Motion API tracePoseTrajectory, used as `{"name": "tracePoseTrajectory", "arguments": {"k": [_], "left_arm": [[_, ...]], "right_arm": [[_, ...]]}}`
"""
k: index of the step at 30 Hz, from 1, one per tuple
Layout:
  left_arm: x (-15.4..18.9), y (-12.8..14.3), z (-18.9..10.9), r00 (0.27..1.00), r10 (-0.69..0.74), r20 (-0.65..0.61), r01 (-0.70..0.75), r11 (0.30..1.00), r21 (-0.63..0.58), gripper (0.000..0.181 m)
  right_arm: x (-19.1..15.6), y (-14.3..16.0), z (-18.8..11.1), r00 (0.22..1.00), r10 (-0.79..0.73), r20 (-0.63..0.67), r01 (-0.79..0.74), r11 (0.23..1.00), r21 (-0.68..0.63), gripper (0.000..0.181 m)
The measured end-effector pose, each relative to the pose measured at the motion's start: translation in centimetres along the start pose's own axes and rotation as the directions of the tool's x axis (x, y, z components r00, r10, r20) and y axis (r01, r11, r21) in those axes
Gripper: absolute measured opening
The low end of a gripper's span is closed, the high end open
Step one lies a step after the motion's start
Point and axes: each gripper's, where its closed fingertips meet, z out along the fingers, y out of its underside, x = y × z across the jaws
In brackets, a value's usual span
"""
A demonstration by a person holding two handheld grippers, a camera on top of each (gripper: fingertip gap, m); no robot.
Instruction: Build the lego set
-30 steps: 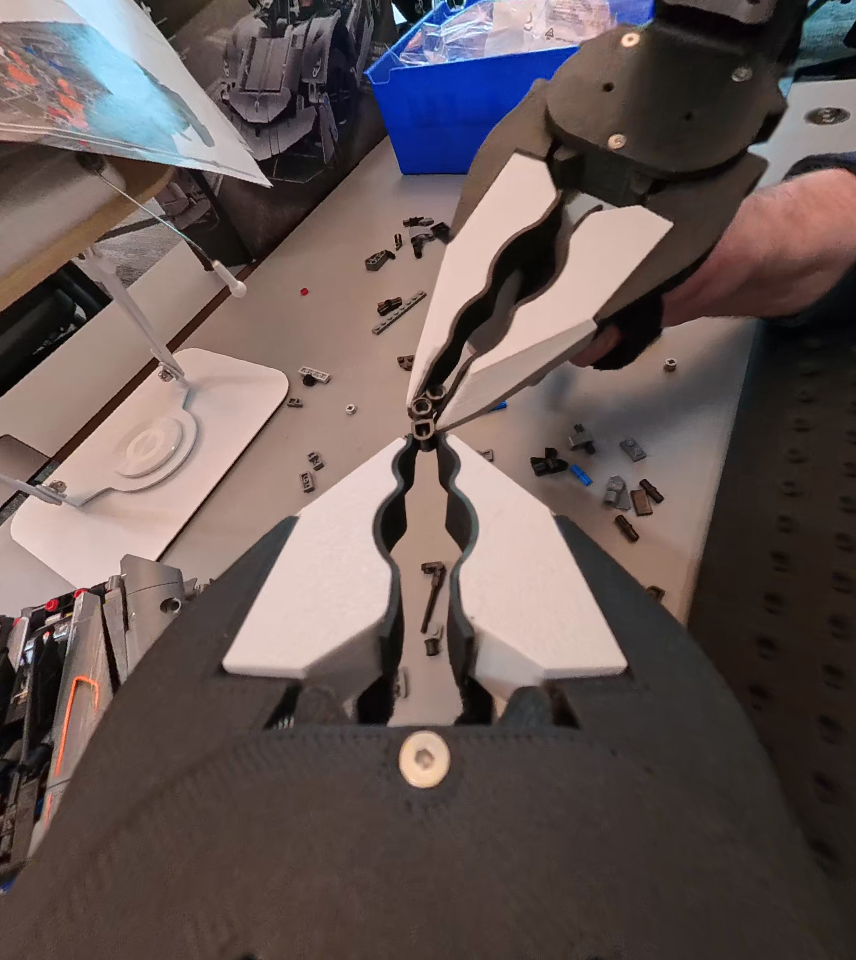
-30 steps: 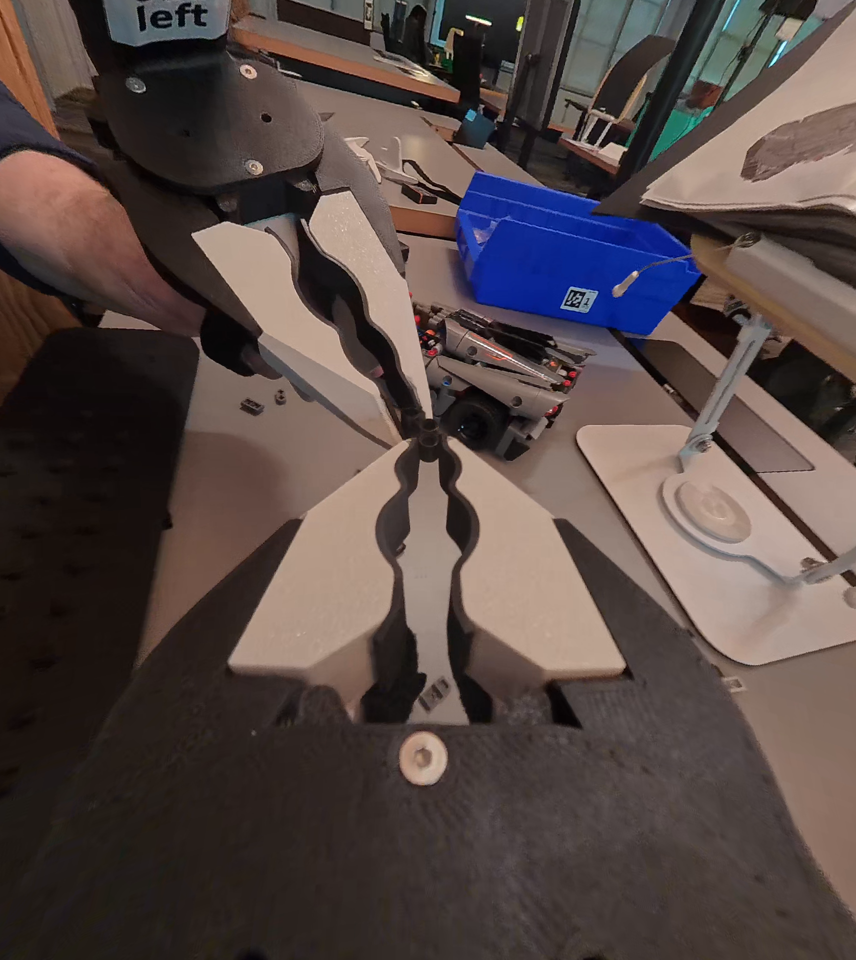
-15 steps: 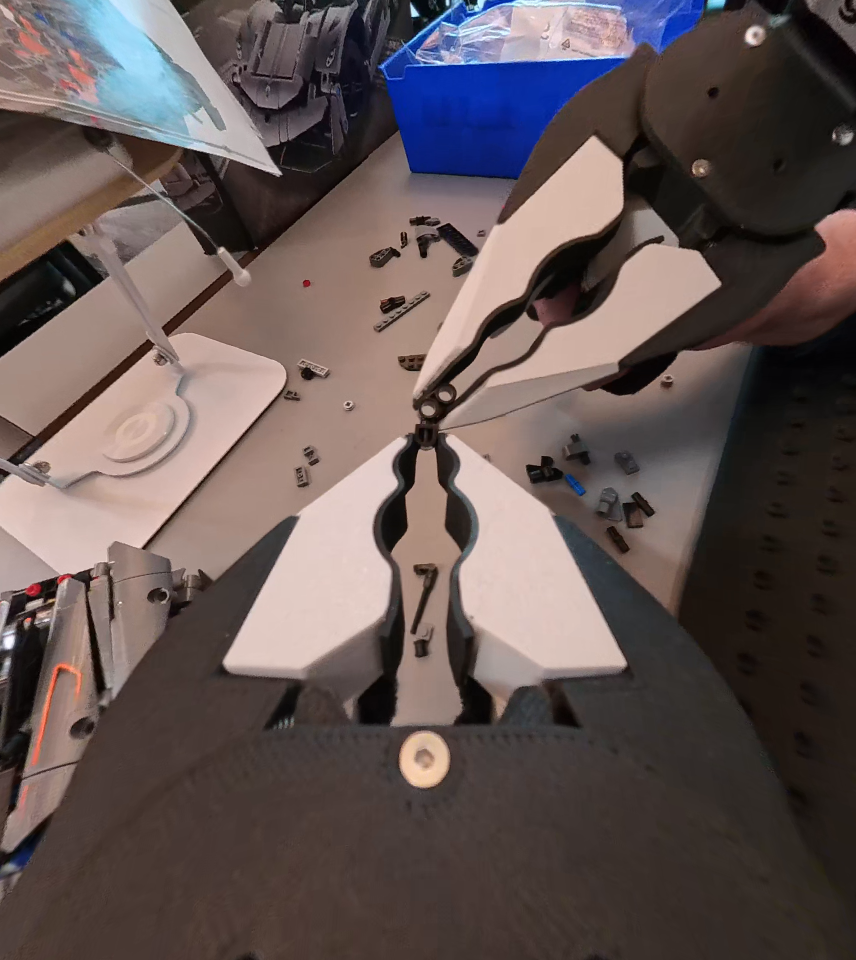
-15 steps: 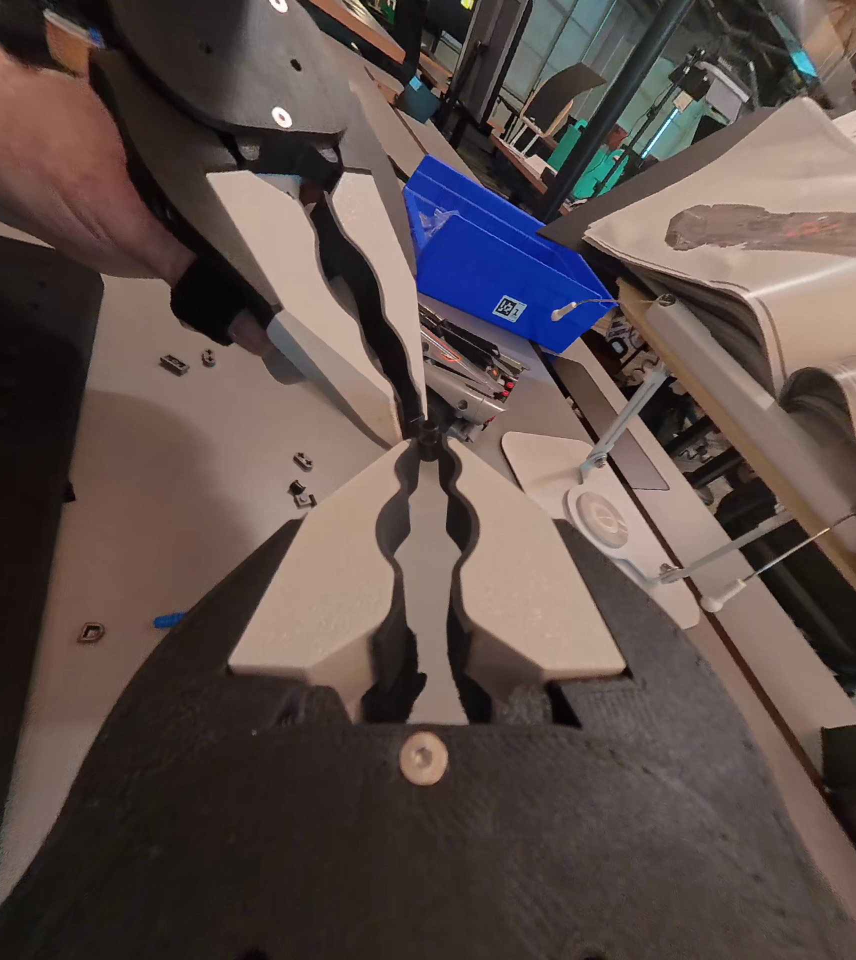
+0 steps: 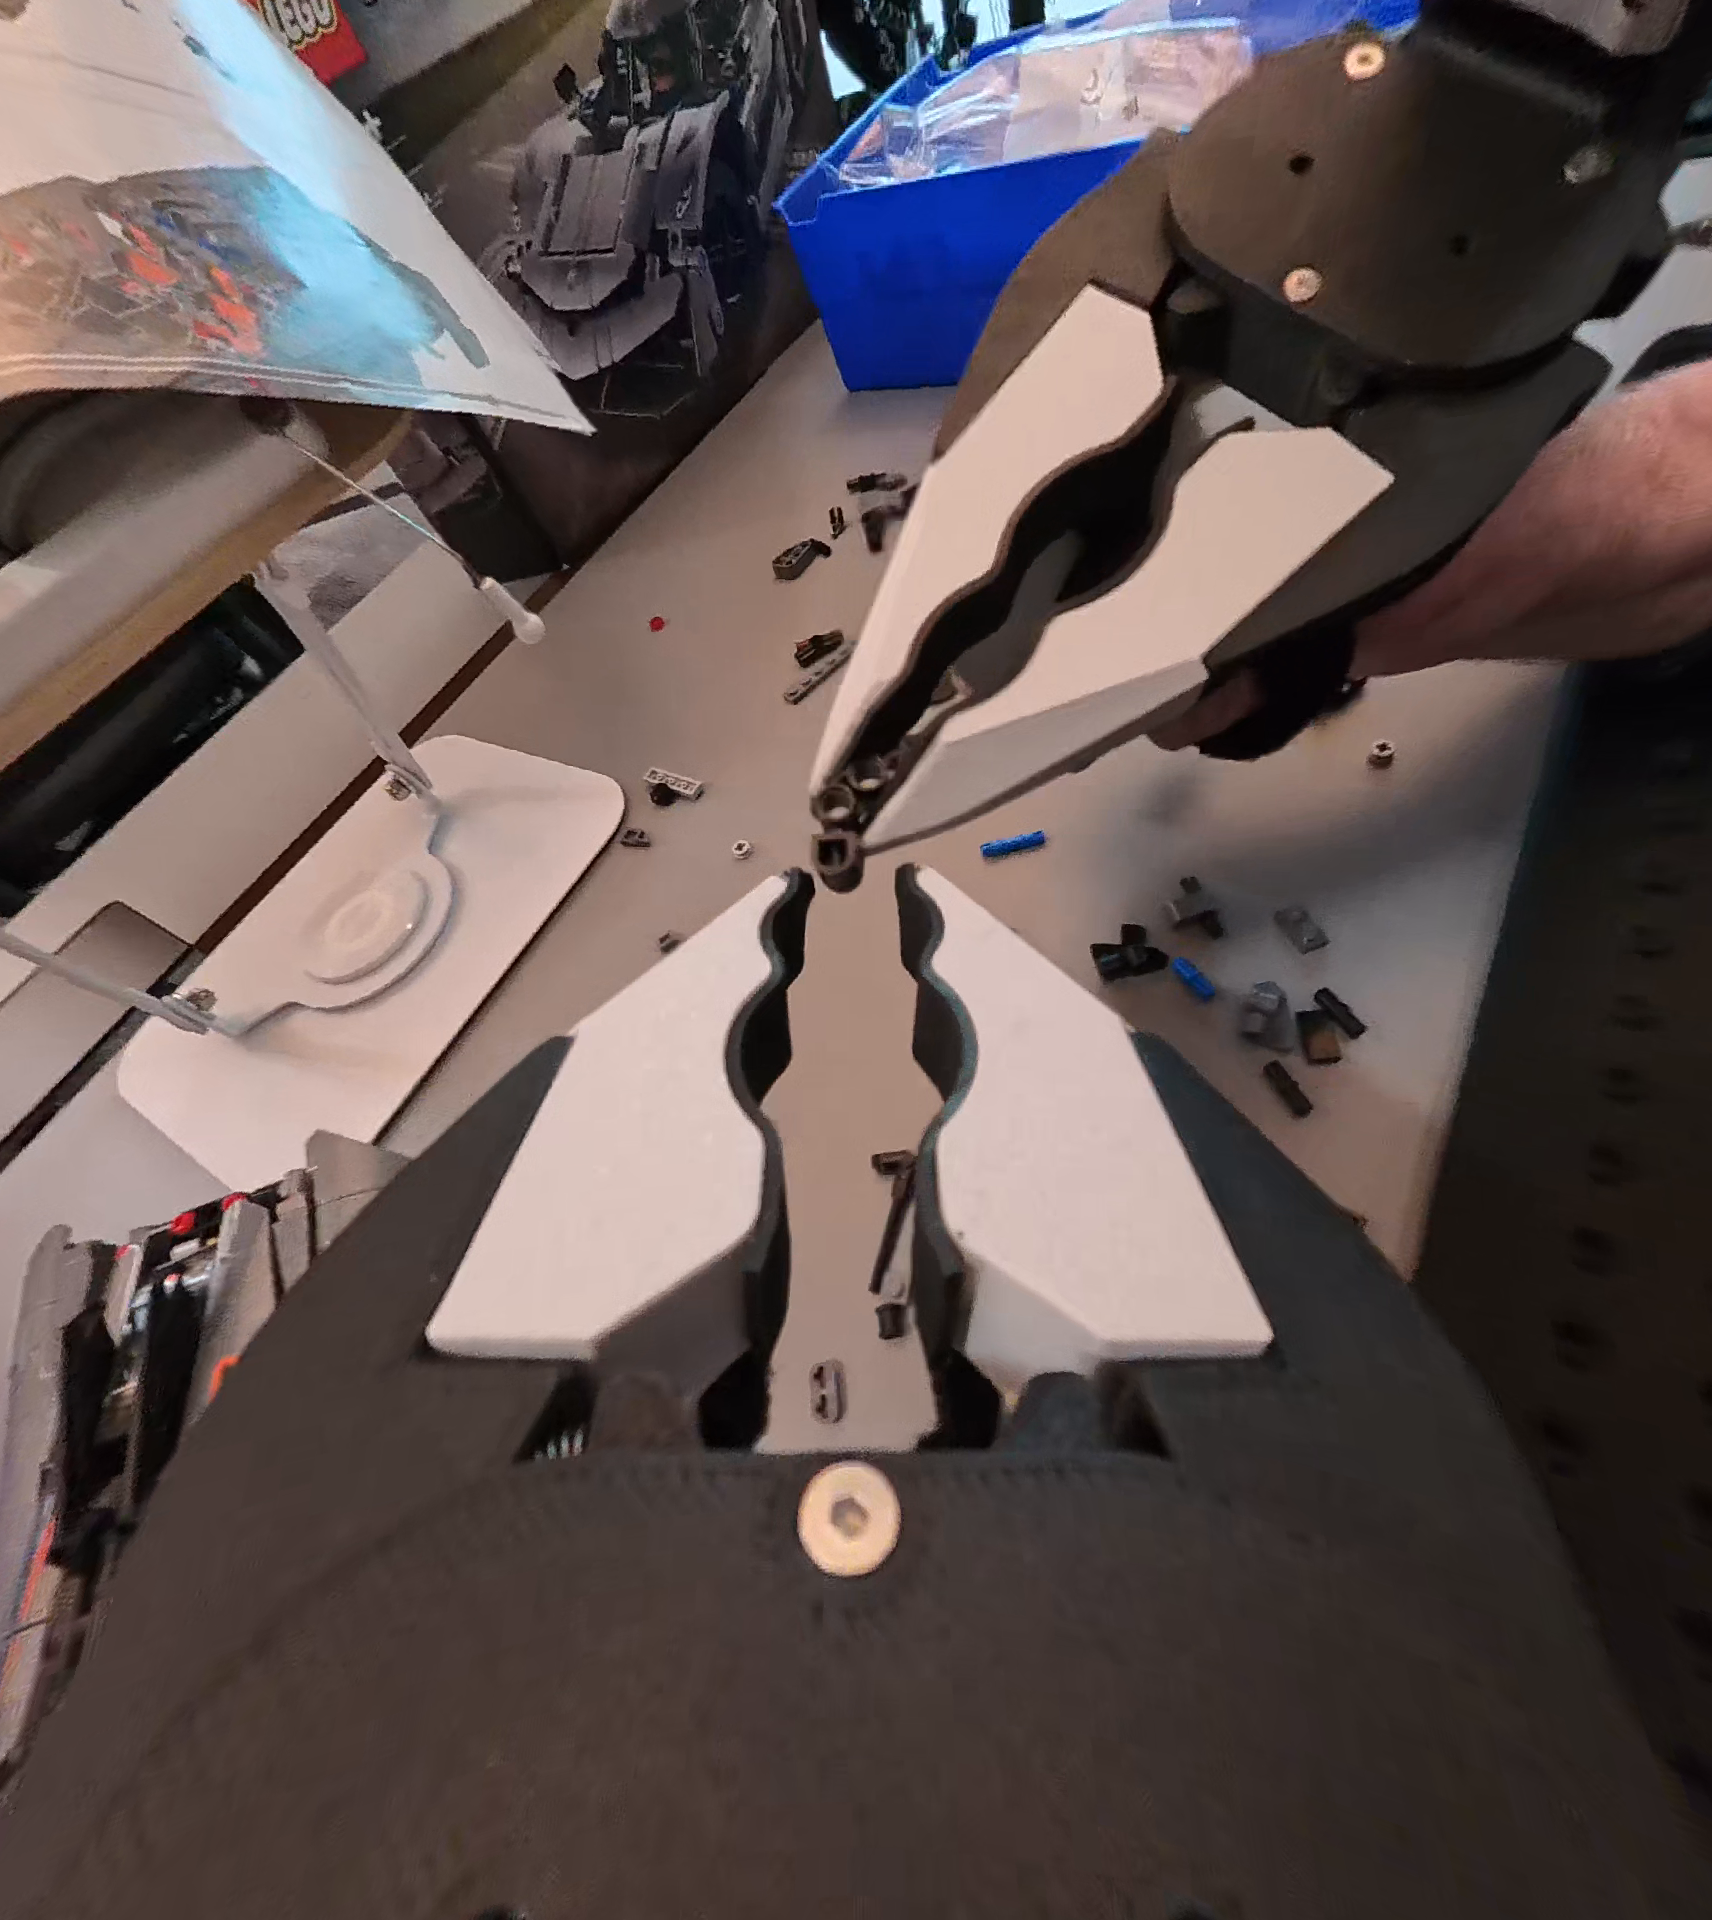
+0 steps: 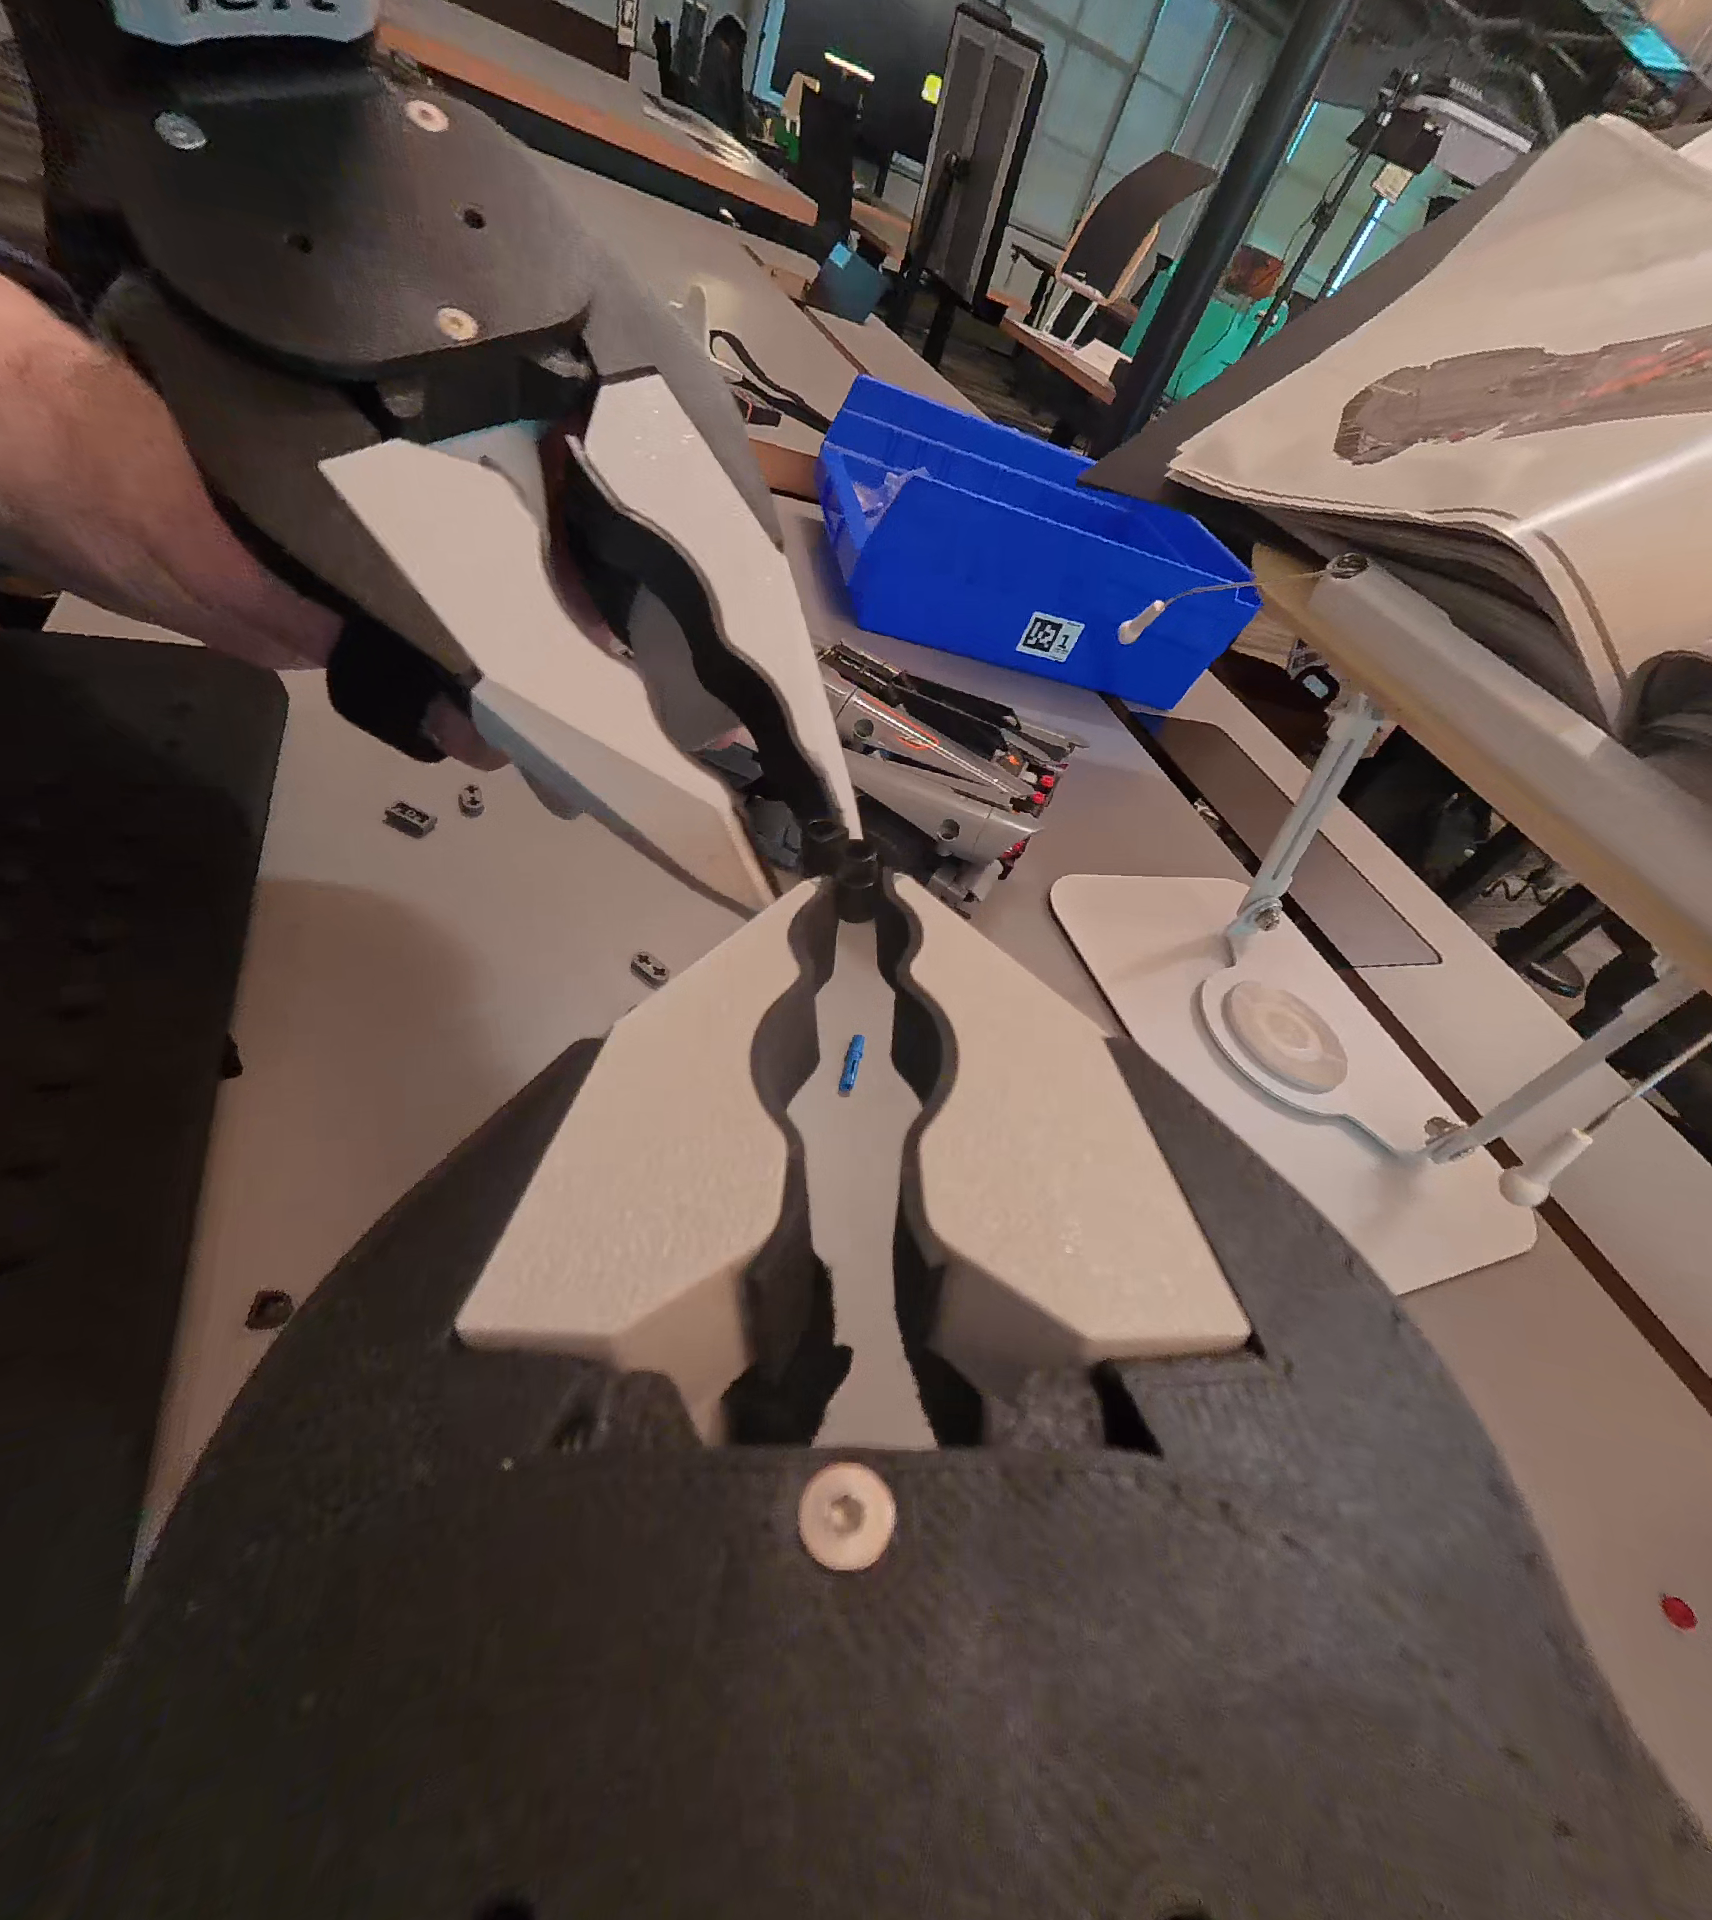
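**Small black piece hanging from one gripper alone**

Left wrist view: the left gripper (image 5: 844, 883) is standing with a clear gap between its tips, gripping nothing. The small black piece (image 5: 839, 847) is sitting just ahead of that gap, pinched in the tips of the right gripper (image 5: 847, 800), which is reaching in from above. The likely trouble is a drop: the piece is being held only by its upper end, so a nudge from the left tips as they move could be twisting it loose, sending it down among the loose parts (image 5: 1247, 987) on the table (image 5: 1091, 790). The half-built model (image 5: 135, 1382) is lying at the lower left, well apart from the exchange.

Right wrist view: the right gripper (image 6: 854, 883) is nearly closed, its tips clamping the black piece (image 6: 852, 868). The left gripper (image 6: 810, 842) is meeting it from above; its tips look very close to the piece, though whether they are touching it is hard to say here. A blue pin (image 6: 850, 1062) is lying on the table below, and the blue bin (image 6: 987, 561) is sitting beyond the model (image 6: 935, 748).
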Motion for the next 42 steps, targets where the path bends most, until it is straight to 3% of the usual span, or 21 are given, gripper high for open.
{"name": "tracePoseTrajectory", "arguments": {"k": [5, 16, 23, 26, 30, 32, 37, 42], "left_arm": [[0.0, 0.0, 0.0, 0.997, -0.066, -0.043, 0.066, 0.998, 0.007, 0.006], [-0.3, -0.1, -0.3, 0.953, 0.281, 0.113, -0.268, 0.956, -0.117, 0.005], [-0.6, 0.2, -0.5, 0.788, 0.59, 0.173, -0.535, 0.797, -0.28, 0.006], [-0.6, 0.3, -0.6, 0.648, 0.739, 0.184, -0.651, 0.663, -0.368, 0.005], [-0.7, 0.2, -0.6, 0.557, 0.808, 0.193, -0.708, 0.583, -0.398, 0.005], [-0.7, 0.0, -0.6, 0.591, 0.78, 0.206, -0.692, 0.621, -0.368, 0.006], [-1.1, 0.0, -0.6, 0.841, 0.512, 0.174, -0.475, 0.853, -0.214, 0.018], [-0.1, -0.1, -0.4, 0.983, 0.186, 0.011, -0.184, 0.978, -0.097, 0.018]], "right_arm": [[-0.3, 0.0, 0.1, 1.0, 0.004, 0.015, -0.004, 1.0, 0.0, 0.005], [-0.5, 0.0, 0.0, 0.981, 0.162, 0.107, -0.164, 0.986, 0.009, 0.004], [-0.9, 0.5, 0.2, 0.948, 0.269, 0.173, -0.27, 0.963, -0.016, 0.004], [-1.2, 0.8, 0.3, 0.923, 0.321, 0.21, -0.321, 0.946, -0.036, 0.004], [-1.2, 0.7, 0.3, 0.888, 0.385, 0.253, -0.39, 0.92, -0.031, 0.004], [-1.1, 0.6, 0.2, 0.887, 0.386, 0.253, -0.395, 0.919, -0.017, 0.004], [-0.4, 0.3, 0.1, 0.942, 0.286, 0.175, -0.294, 0.955, 0.024, 0.004], [0.1, 0.1, -0.1, 0.984, 0.156, 0.086, -0.159, 0.987, 0.036, 0.004]]}}
